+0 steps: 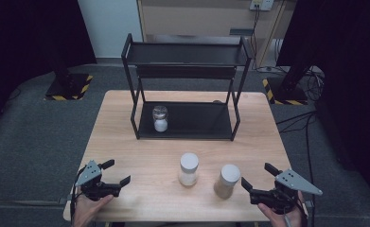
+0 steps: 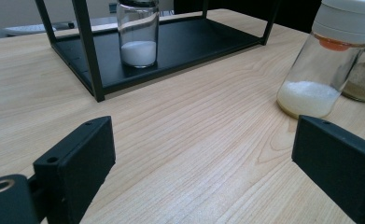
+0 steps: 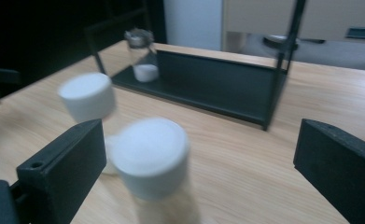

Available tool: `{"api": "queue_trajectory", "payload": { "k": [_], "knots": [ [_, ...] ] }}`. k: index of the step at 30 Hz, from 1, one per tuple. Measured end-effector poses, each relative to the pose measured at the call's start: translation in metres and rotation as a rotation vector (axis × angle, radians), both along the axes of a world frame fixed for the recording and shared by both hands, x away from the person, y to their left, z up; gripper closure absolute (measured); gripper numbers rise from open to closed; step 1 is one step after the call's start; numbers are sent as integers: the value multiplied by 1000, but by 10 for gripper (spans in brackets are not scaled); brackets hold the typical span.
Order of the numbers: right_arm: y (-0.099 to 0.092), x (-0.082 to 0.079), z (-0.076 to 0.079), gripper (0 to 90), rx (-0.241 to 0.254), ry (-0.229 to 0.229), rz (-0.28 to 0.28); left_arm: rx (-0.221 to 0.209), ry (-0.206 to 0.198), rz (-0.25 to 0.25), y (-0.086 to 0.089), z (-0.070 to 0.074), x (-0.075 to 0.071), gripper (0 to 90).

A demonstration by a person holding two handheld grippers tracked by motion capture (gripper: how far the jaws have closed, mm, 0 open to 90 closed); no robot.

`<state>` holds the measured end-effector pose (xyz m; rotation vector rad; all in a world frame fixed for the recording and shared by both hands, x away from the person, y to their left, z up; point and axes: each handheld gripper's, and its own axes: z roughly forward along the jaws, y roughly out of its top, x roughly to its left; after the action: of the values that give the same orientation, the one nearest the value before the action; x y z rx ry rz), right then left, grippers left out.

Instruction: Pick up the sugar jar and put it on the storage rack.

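Three jars in all: one with white grains (image 1: 189, 169) and one with brown powder (image 1: 227, 181) stand between the two claws, left claw (image 1: 118, 172) and right claw (image 1: 257, 176); one more jar (image 1: 160, 118) stands beyond them, on the one black rack (image 1: 186, 52). One surface (image 1: 126, 137).

Brown-powder jar (image 1: 227, 181): white lid, upright on table, near front edge. White-powder jar (image 1: 189, 169) just left of it, upright, apart.

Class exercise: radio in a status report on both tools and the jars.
Left tool open, empty. Right tool open, beside brown-filled jar. White-filled jar stands free. Nothing blocking.
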<state>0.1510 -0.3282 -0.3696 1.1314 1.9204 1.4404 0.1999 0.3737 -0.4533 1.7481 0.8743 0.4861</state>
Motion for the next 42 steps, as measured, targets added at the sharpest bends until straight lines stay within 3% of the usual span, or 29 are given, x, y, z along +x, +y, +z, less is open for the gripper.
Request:
{"api": "queue_trajectory", "payload": {
  "k": [4,7,9,17,22,27,34,42],
  "knots": [
    [17,10,13,19,-32,9,38,3,2,-3,-1,0,0,50],
    [20,18,14,21,-7,34,64,3,2,-2,-1,0,0,50],
    [31,26,18,21,-22,44,81,0,4,0,0,0,1,50],
    [55,44,24,38,-34,63,134,5,3,-7,0,0,1,52],
    [77,59,25,41,-41,99,172,11,-3,-10,-1,0,1,50],
    [97,65,25,50,-77,102,179,10,0,-13,-1,0,1,51],
    [112,73,23,59,-87,126,198,9,-1,-14,-1,0,1,51],
    [141,78,17,91,-150,130,190,11,0,-16,-1,1,1,52]
  ]
}}
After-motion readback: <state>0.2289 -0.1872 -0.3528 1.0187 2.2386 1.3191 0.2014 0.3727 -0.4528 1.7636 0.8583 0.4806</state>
